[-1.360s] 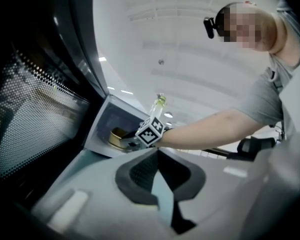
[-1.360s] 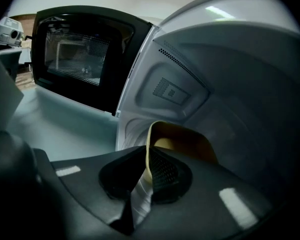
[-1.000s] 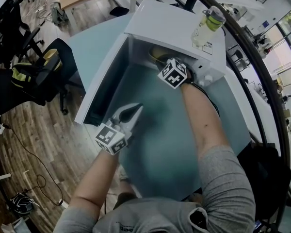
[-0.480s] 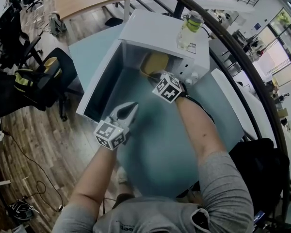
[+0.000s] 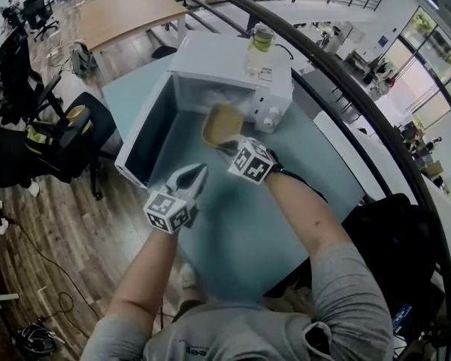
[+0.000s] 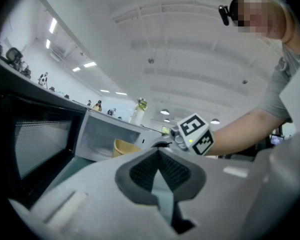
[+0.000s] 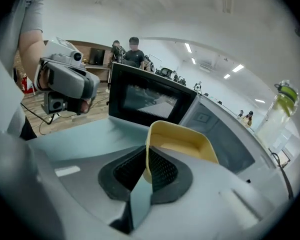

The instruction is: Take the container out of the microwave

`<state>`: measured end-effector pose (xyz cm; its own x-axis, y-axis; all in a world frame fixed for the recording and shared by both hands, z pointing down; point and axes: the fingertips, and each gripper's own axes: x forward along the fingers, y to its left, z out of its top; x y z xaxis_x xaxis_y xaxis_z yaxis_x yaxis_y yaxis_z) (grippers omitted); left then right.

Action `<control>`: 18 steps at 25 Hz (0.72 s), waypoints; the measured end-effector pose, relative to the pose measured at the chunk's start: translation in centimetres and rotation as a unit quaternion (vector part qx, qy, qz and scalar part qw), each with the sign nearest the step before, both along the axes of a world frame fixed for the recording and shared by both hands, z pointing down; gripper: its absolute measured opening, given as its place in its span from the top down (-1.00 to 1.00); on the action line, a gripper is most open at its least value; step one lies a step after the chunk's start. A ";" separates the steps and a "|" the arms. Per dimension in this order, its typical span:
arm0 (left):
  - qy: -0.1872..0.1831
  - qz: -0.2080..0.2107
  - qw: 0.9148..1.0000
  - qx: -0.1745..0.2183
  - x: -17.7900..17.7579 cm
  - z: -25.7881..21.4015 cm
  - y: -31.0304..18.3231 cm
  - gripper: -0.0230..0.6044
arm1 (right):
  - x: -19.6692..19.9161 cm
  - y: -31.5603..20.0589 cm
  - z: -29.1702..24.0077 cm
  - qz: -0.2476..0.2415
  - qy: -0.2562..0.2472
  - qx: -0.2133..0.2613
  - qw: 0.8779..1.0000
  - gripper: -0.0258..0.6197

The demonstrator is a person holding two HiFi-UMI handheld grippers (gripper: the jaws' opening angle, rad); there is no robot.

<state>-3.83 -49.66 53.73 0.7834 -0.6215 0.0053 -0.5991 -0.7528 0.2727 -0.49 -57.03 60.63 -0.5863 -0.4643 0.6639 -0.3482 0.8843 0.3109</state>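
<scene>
The white microwave (image 5: 233, 70) stands on the teal table (image 5: 263, 232) with its door (image 5: 144, 138) swung open to the left. My right gripper (image 5: 233, 143) is shut on the near wall of the yellow container (image 5: 221, 122), which hangs in front of the open cavity, above the table. In the right gripper view the container's wall (image 7: 180, 144) stands pinched between the pads (image 7: 160, 170). My left gripper (image 5: 193, 177) hovers shut and empty to the left of it, by the door's lower edge. In the left gripper view the container (image 6: 123, 146) shows before the cavity.
A clear bottle with a green top (image 5: 260, 40) stands on the microwave's roof. A dark curved railing (image 5: 361, 104) runs behind the table. Office chairs (image 5: 68, 138) stand on the wooden floor to the left. People stand far back in the room (image 7: 132, 51).
The right gripper has drawn the yellow container out of the microwave's cavity toward me and a little upward. The left gripper has shifted slightly, still shut and empty.
</scene>
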 end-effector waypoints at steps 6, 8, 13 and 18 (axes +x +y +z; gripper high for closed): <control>0.010 0.020 1.000 0.021 2.8 -5.8 3.6 0.88 | 3.3 5.2 -5.1 0.020 -0.007 0.009 1.000 0.86; 0.014 0.027 0.999 0.031 3.8 -8.2 4.6 0.88 | 4.8 6.4 -7.7 0.033 -0.008 0.017 0.999 0.86; 0.020 0.057 0.997 0.056 5.6 -13.9 6.5 0.88 | 7.3 9.0 -14.8 0.059 -0.008 0.055 0.997 0.86; 0.031 0.104 0.991 0.080 6.6 -18.9 7.9 0.88 | 8.5 10.9 -21.0 0.093 -0.006 0.092 0.991 0.86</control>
